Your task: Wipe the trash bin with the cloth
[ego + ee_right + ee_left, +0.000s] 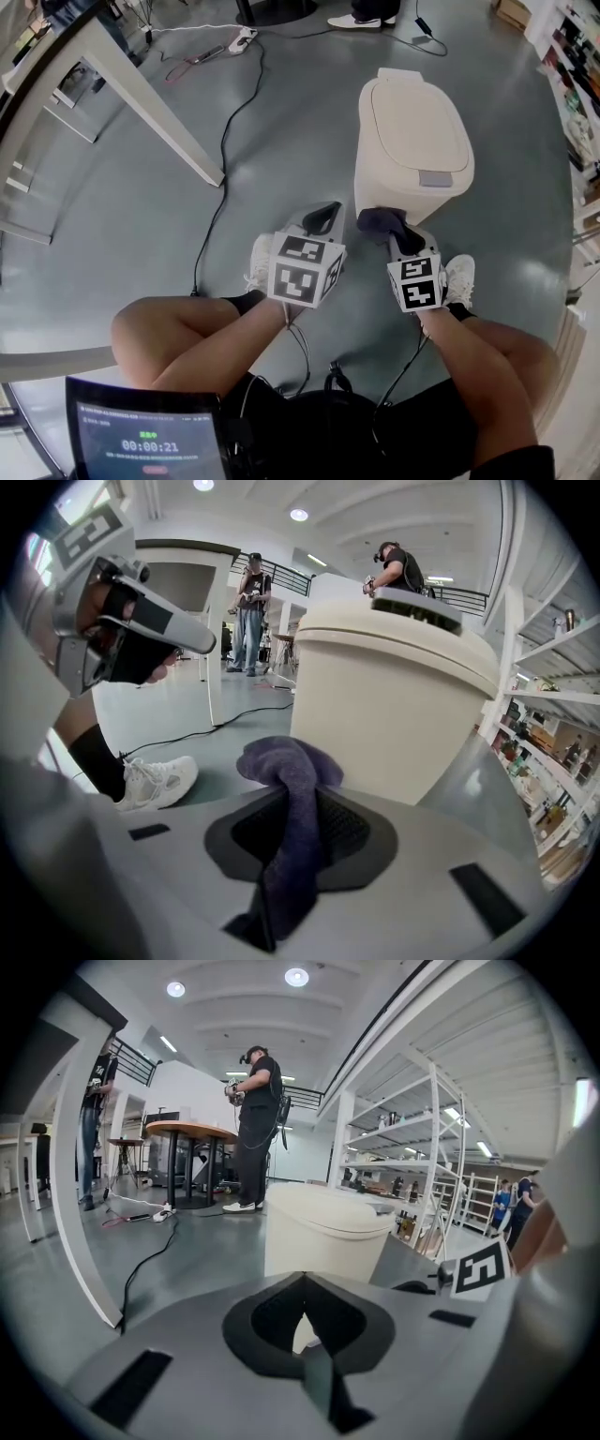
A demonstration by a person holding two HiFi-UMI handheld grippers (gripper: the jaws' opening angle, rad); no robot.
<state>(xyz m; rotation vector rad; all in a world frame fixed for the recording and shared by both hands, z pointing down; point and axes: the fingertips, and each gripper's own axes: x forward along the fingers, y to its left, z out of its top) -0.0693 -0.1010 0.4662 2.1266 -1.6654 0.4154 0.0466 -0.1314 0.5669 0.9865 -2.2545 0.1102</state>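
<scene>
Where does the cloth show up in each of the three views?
Head view: the cloth sits right of centre, at the tip of the right gripper, by the foot of the trash bin.
Left gripper view: not visible.
Right gripper view: low centre, the cloth is clamped between the jaws and bunched above them.
Shared landmark: the cream trash bin, also in the left gripper view and the right gripper view.

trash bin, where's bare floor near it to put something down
Bare floor lies between the trash bin and the black cable, and between the bin and the shelves. In front it is crowded: left tool, right tool with cloth, white shoes.
</scene>
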